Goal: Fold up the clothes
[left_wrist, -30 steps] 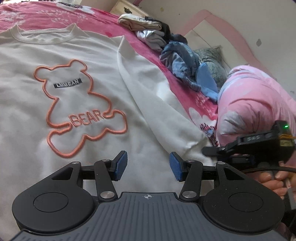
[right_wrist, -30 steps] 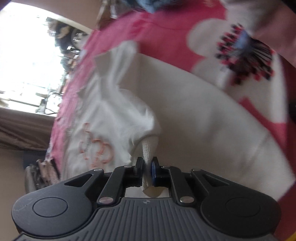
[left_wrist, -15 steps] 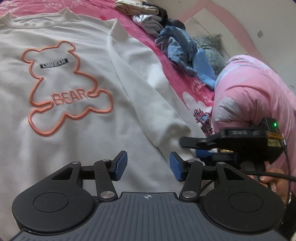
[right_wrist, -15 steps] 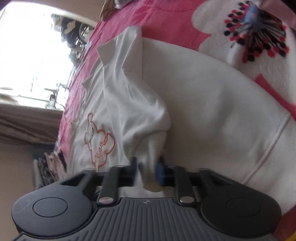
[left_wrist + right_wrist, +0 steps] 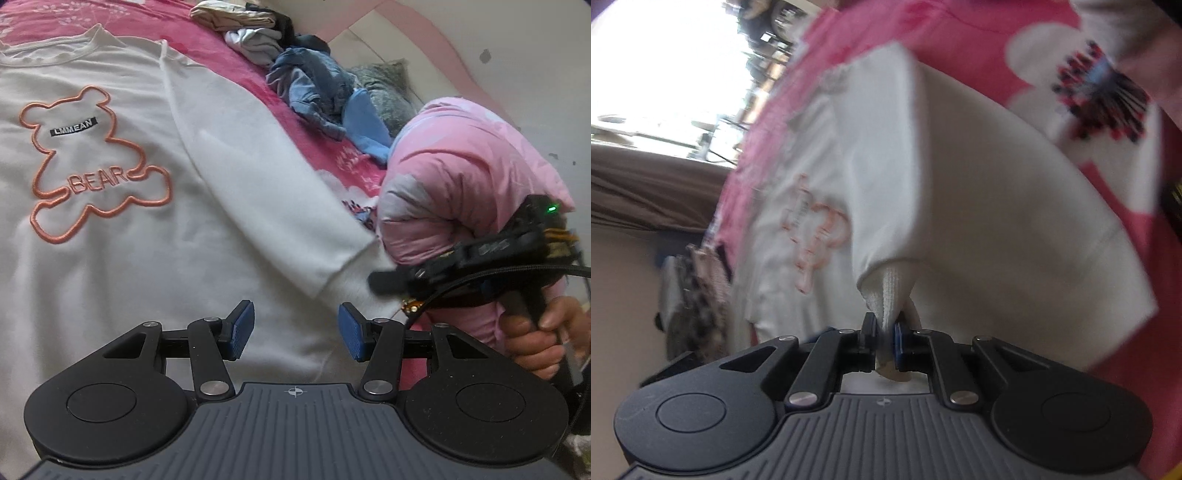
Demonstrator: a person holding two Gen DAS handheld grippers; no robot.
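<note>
Pink bedspread (image 5: 236,51) under white sweatshirt (image 5: 122,266) lettered "BEAR", "LMMEAN".

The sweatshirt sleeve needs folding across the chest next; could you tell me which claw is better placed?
Right, probably: the right claw already pinches the sleeve cuff, while the left claw hangs open above the sweatshirt.

White sweatshirt (image 5: 122,258), left of frame: orange embroidered "BEAR" (image 5: 96,180) inside a bear outline; above it, a small black label (image 5: 75,127) reading "LMMEAN".
</note>
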